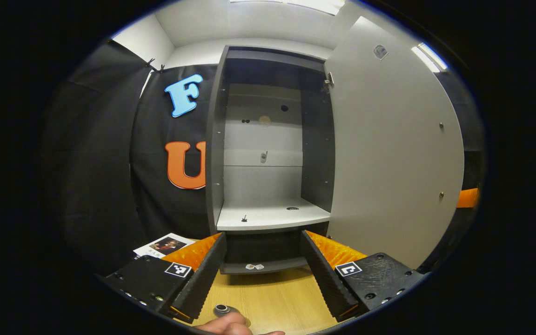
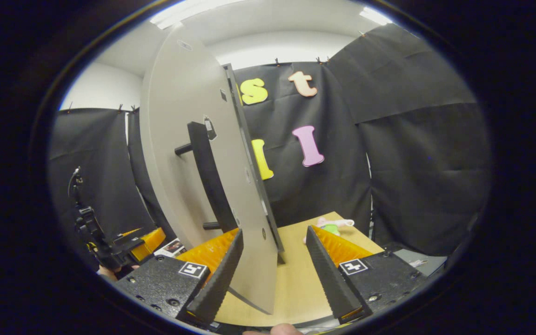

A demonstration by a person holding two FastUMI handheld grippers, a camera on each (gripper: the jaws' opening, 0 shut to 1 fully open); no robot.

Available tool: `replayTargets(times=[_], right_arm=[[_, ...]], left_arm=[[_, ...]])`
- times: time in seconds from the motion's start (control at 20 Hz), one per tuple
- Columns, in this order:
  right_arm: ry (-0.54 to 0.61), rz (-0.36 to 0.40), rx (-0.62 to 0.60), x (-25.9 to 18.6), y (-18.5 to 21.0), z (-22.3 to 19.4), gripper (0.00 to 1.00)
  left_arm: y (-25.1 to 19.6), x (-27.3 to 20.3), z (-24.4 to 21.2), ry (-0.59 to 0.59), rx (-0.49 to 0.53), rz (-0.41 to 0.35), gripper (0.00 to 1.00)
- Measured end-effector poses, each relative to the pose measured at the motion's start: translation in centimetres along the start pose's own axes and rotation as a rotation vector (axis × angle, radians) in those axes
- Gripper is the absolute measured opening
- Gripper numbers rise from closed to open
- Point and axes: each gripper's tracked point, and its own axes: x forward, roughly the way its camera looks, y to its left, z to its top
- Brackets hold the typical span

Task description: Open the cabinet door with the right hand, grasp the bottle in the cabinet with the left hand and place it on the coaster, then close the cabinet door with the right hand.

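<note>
Left gripper [image 1: 264, 274] fingers spread, nothing between; bottle cap [image 1: 222, 309] just below them on wooden table [image 1: 277, 298]. Beyond fingertips, open cabinet [image 1: 268, 153]. Right gripper [image 2: 272, 270] fingers spread, straddling cabinet door [image 2: 193, 153] edge; bar handle [image 2: 207, 177] beyond left finger.

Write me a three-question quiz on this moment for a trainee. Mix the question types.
1. True or false: the cabinet door is shut.
2. In the right gripper view, what stands between the fingers of the right claw? A) the door's free edge B) a bottle C) a coaster
3. Fill in: the left claw, facing the cabinet's shelves, is ___ (open or shut).

Key: 1 false; 2 A; 3 open.
</note>
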Motion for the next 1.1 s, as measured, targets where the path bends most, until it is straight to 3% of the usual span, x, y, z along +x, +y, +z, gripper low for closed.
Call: replayTargets(times=[0.35,1.1], right_arm=[[-0.096,0.079,0.026,1.7,2.2,3.2,0.89],[-0.064,0.156,0.054,3.5,4.8,2.7,0.89]], left_arm=[[2.1,-1.6,0.1,-0.011,0.04,0.035,0.96],[5.2,-3.6,0.4,-0.022,0.047,0.129,0.96]])
